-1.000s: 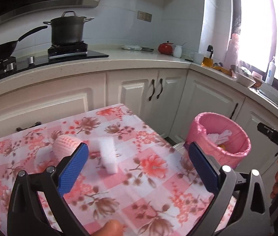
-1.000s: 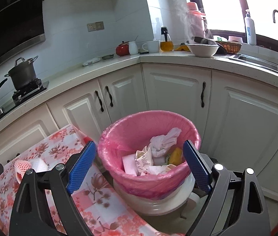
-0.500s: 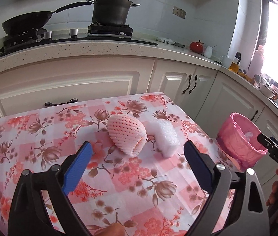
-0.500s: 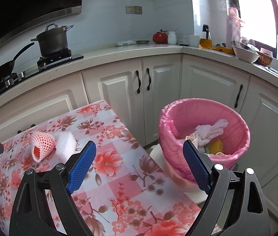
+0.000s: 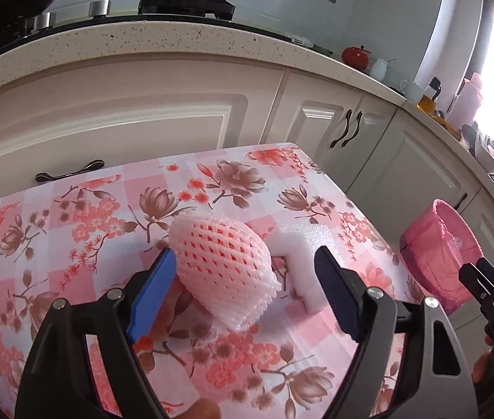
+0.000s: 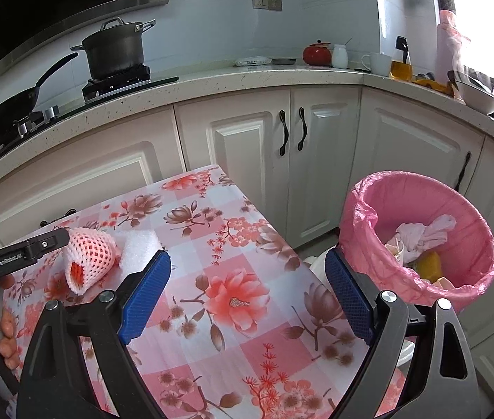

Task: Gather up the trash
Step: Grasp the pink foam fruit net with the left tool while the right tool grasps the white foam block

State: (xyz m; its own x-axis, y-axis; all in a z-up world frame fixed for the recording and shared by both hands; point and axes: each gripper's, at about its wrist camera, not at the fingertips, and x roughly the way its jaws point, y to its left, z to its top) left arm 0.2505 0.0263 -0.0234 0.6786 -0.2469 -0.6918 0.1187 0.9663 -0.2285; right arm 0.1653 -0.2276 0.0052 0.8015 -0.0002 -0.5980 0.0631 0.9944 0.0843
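Observation:
A pink foam fruit net [image 5: 224,267] lies on the flowered tablecloth [image 5: 82,216], with a white foam piece [image 5: 301,262] touching its right side. My left gripper [image 5: 247,279] is open, its blue pads on either side of the net, the left pad close to it. The net [image 6: 88,256] and foam piece [image 6: 140,249] also show in the right wrist view at the left. My right gripper [image 6: 247,291] is open and empty above the table's right edge. The pink-lined trash bin [image 6: 421,241] stands on the floor to the right, holding several scraps.
White kitchen cabinets [image 6: 289,160] run behind the table and bin. The counter [image 6: 212,80] carries a stove with a pot [image 6: 114,49] and a pan [image 6: 9,104], a red pot, cups and a bowl. The bin also shows in the left wrist view [image 5: 439,248].
My left gripper has swung left and come down around the fruit net. My right gripper has moved away from above the bin, back over the table's edge.

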